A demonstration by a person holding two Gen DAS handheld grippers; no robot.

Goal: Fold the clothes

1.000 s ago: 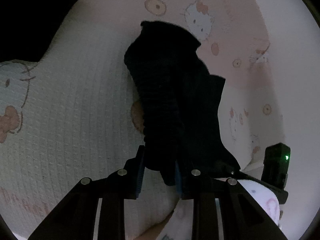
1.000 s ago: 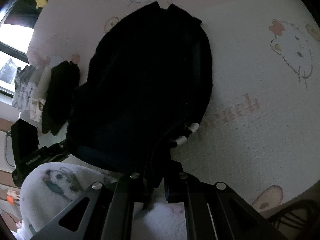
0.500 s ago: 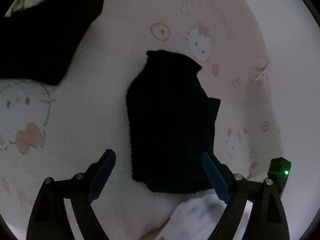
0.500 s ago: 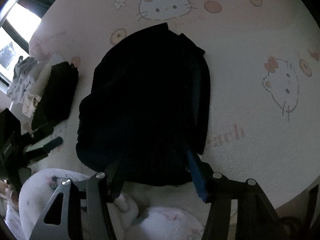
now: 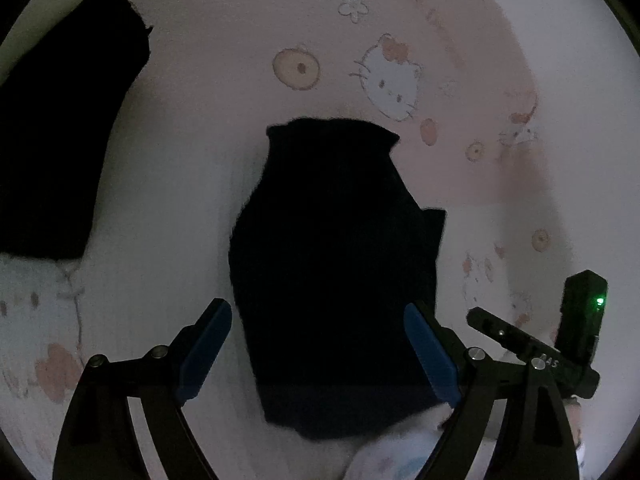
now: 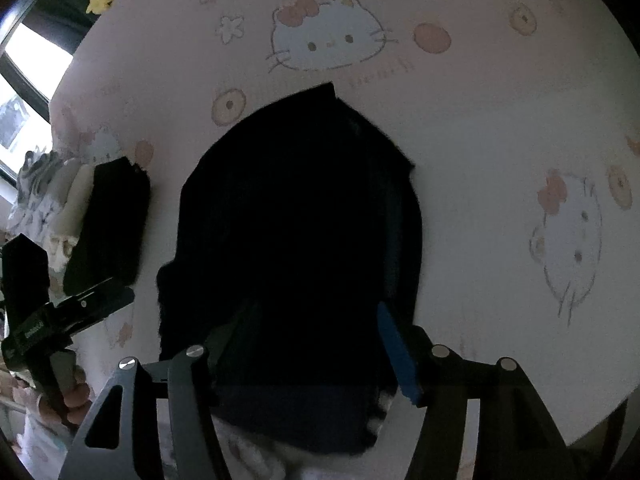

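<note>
Pink cat-print bedspread (image 6: 480,128) bears folded black garment (image 6: 296,240); both tongs (image 5: 318,344) (image 6: 308,344) gape empty.

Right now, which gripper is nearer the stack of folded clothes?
Left. The left gripper hangs open over the black garment, on the side facing the stack. The right gripper is open over its far side.

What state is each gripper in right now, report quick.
Left gripper: jaws open, holding nothing, above the folded black knit garment.
Right gripper: jaws open, holding nothing, above the same garment.
</note>
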